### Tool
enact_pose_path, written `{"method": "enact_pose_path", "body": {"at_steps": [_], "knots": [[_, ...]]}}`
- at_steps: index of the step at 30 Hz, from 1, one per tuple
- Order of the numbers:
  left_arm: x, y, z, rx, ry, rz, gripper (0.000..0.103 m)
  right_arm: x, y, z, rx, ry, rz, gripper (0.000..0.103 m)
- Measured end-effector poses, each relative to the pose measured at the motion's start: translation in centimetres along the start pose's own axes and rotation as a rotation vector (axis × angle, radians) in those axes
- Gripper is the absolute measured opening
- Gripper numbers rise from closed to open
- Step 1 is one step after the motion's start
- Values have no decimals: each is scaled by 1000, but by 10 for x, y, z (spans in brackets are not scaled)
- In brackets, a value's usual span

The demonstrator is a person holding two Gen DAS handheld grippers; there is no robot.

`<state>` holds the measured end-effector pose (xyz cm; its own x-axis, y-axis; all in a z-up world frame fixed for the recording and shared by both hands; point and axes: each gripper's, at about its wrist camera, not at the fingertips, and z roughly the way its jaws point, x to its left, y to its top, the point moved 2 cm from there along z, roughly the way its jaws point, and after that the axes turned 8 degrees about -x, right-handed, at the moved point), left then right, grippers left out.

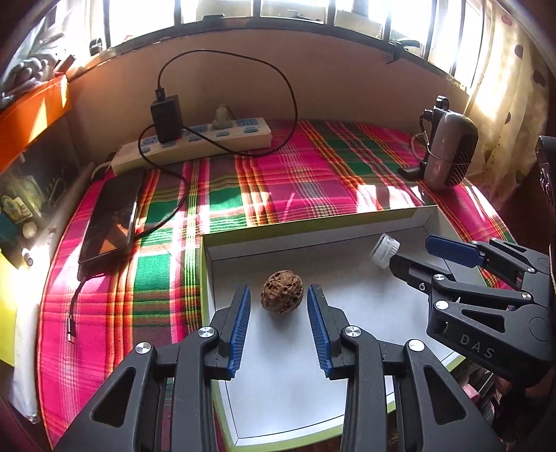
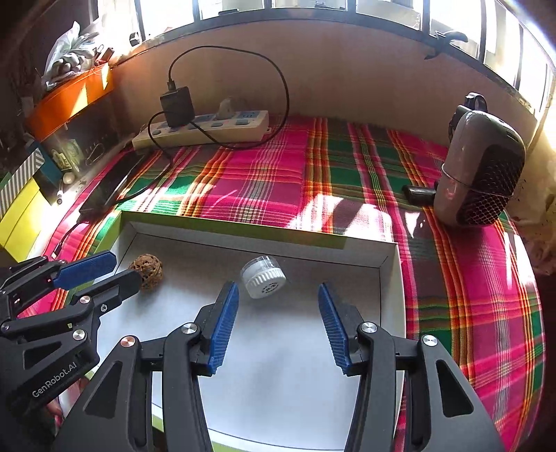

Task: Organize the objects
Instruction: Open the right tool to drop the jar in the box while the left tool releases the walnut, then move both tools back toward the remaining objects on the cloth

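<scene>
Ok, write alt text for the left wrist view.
A brown wrinkled walnut lies in a shallow white cardboard tray between the open blue-padded left gripper. The right gripper is near a small white ridged cap.

surface: pink, green and orange plaid cloth (image 1: 278, 180); sunlit patches | back: plain beige wall (image 1: 330, 90); barred bright window (image 1: 295, 10) above | left: orange shelf edge (image 1: 31, 114)

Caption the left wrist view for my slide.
Open left gripper over a walnut in a white tray.
</scene>
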<state>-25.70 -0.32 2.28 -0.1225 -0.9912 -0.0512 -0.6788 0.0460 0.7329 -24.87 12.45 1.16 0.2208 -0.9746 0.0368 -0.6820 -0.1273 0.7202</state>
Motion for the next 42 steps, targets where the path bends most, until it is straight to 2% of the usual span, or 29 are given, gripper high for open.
{"method": "enact_pose_path", "body": {"at_steps": [10,26,33,42], "knots": [[-3,-14,-32,-27,8,-24,32,-3,-8,-37,-55,-7,29,49],[-10,-47,-80,-67,42,-39,32,0,-44,-86,-101,-11,46,49],[0,-70,-99,-82,55,-63,32,-6,-62,-108,-125,-15,61,49],[17,-96,-112,-93,24,-138,32,-24,-89,-128,-139,-62,89,49]]}}
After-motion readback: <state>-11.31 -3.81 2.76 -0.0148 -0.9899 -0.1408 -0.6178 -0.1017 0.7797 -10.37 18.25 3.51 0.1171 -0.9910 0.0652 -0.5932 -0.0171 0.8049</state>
